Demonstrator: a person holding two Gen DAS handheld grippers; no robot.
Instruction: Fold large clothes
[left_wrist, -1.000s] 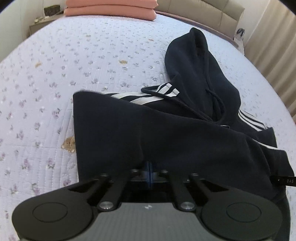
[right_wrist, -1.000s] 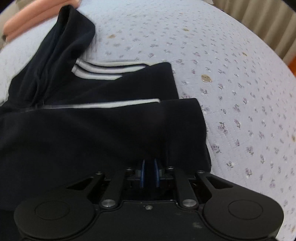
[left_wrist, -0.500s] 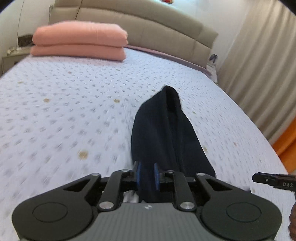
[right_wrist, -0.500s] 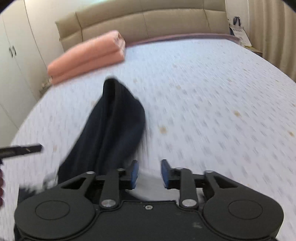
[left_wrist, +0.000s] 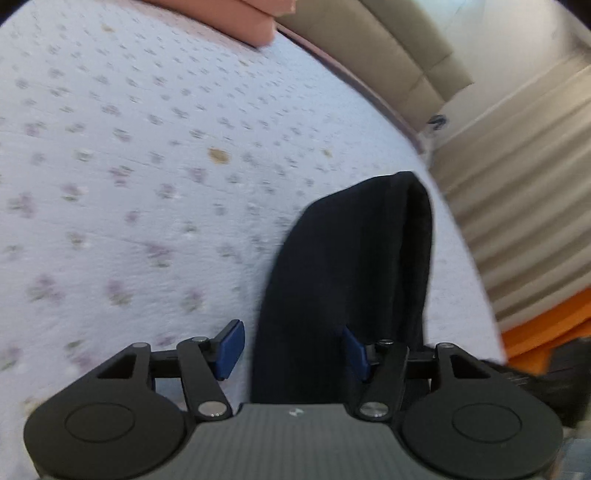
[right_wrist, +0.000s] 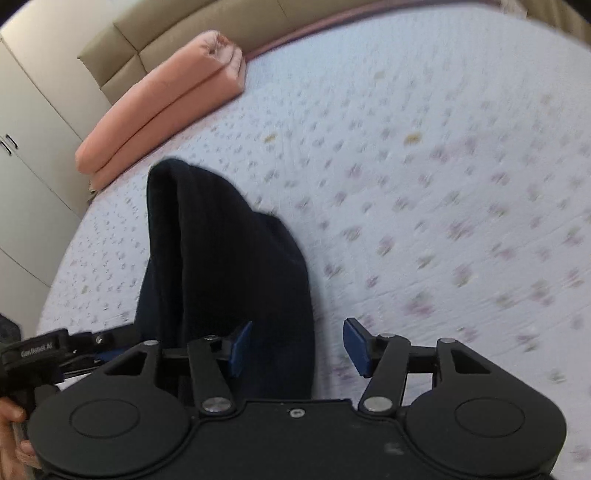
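A dark navy hoodie (left_wrist: 351, 266) lies folded on the floral bedspread (left_wrist: 129, 166); only its hood end shows ahead of both cameras. My left gripper (left_wrist: 293, 350) hangs over the garment's near edge, jaws opening, with cloth between the blue pads (left_wrist: 231, 349) but not pinched. In the right wrist view the hoodie (right_wrist: 221, 258) runs under my right gripper (right_wrist: 298, 347). Its jaws are closing slightly, the left pad (right_wrist: 240, 347) against the cloth, the right pad well apart from it. The left gripper's body (right_wrist: 37, 354) and a hand (right_wrist: 11, 424) show at that view's left edge.
A folded pink blanket (right_wrist: 166, 99) lies by the beige padded headboard (right_wrist: 166, 33). Curtains (left_wrist: 517, 184) and something orange (left_wrist: 546, 332) stand past the bed's right side. White wardrobe doors (right_wrist: 22, 122) are on the left. Bare bedspread stretches around the hoodie.
Both grippers, earlier shut on the hoodie's hem, swept forward across the garment toward the hood. Their jaws have parted and let the cloth go.
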